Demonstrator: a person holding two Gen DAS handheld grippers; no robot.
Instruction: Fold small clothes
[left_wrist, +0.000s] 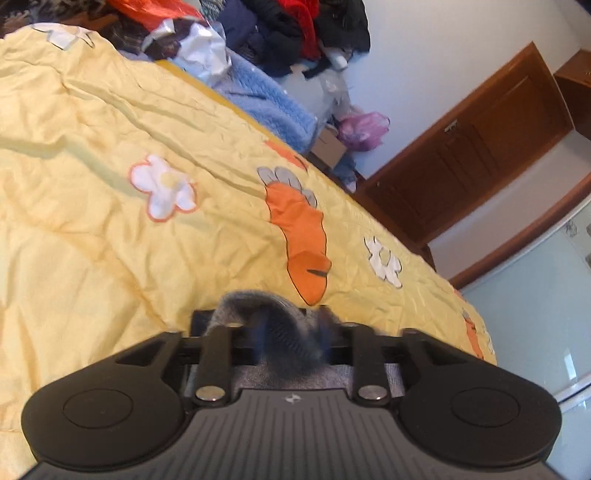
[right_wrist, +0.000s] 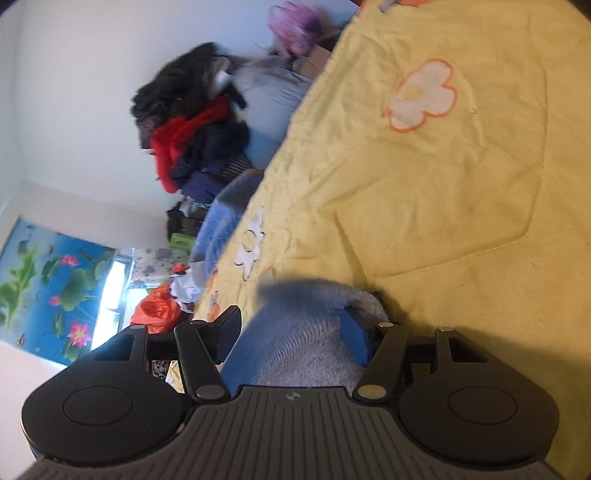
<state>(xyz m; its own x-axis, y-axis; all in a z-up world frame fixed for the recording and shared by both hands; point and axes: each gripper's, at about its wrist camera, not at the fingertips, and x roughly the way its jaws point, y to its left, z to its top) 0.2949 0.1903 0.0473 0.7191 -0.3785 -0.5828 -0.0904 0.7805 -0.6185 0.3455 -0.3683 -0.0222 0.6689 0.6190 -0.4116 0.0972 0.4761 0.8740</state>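
A small grey knit garment (left_wrist: 273, 332) with a dark ribbed part is bunched between the fingers of my left gripper (left_wrist: 288, 328), which is shut on it just above the yellow bedspread (left_wrist: 110, 147). In the right wrist view the same kind of grey knit cloth (right_wrist: 310, 343) with a blue ribbed band fills the space between the fingers of my right gripper (right_wrist: 295, 332), which is shut on it. Both views are tilted and the cloth is motion-blurred. Most of the garment is hidden behind the gripper bodies.
The yellow bedspread (right_wrist: 443, 184) has flower and carrot prints. A pile of dark and red clothes (left_wrist: 295, 29) and a light blue blanket (left_wrist: 269, 107) lie beyond its far edge. A brown wooden door (left_wrist: 472, 147) and a purple bag (left_wrist: 364, 129) stand past the bed.
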